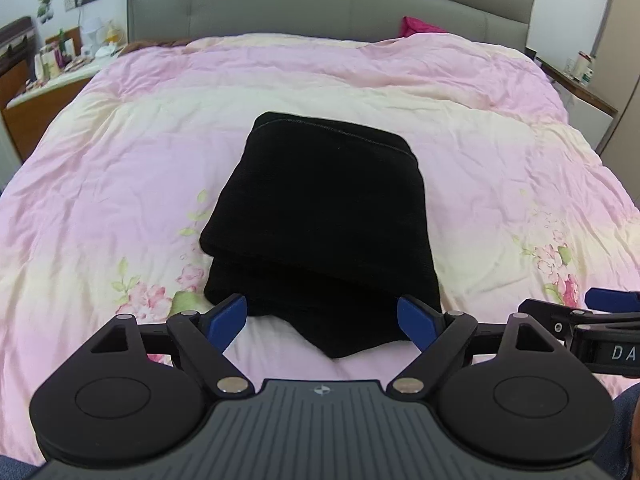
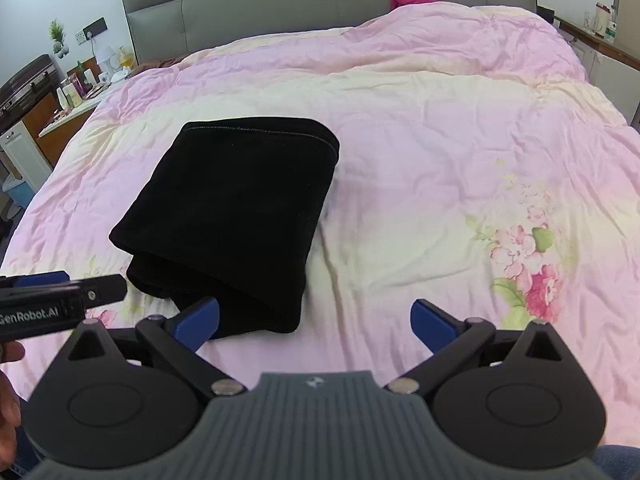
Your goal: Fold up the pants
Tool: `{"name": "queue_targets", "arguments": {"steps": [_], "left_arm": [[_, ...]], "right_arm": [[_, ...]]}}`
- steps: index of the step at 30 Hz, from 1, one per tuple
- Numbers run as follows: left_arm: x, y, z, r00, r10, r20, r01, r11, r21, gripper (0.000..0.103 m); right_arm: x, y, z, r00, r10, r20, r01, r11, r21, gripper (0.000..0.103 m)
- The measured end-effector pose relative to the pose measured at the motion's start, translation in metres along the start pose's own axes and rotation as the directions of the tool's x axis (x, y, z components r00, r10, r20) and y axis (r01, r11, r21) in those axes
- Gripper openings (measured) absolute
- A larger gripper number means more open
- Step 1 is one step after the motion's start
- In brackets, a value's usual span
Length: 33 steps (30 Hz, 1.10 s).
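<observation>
Folded black pants (image 1: 320, 216) on pink floral quilt (image 1: 120, 168), left tongs (image 1: 322, 322) and right tongs (image 2: 314, 322) both agape, empty, casing lettered "GenRobot.AI"

Below me the bed (image 1: 120, 184) is spread with a pink and cream quilt (image 1: 460, 152), rumpled and printed with pink flowers near the foot edge. A grey padded headboard (image 1: 320, 12) stands along the far edge. The black pants (image 1: 320, 220) lie folded into a thick stack on the quilt, nearer the foot edge than the headboard, one loose corner trailing toward me. At the head end, toward the far right corner, something magenta (image 1: 420, 26) lies partly under the quilt.
</observation>
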<state>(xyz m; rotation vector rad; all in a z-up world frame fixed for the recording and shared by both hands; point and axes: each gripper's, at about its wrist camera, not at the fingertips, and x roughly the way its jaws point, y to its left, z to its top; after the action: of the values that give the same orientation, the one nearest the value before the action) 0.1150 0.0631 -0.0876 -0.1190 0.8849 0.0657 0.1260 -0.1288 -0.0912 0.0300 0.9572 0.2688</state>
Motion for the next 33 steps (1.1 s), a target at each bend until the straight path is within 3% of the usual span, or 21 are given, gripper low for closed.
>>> {"name": "queue_targets", "arguments": {"steps": [12, 33], "left_arm": [[0.001, -0.022, 0.011, 0.999, 0.007, 0.046, -0.006, 1.0, -0.012, 0.099], [-0.023, -0.026, 0.005, 0.998, 0.05, 0.035, -0.051, 0.998, 0.04, 0.103]], "right_arm": [[-0.014, -0.036, -0.003, 0.996, -0.088, 0.019, 0.088, 0.996, 0.016, 0.098], [-0.035, 0.01, -0.004, 0.996, -0.055, 0.072, 0.061, 0.995, -0.078, 0.098]]}}
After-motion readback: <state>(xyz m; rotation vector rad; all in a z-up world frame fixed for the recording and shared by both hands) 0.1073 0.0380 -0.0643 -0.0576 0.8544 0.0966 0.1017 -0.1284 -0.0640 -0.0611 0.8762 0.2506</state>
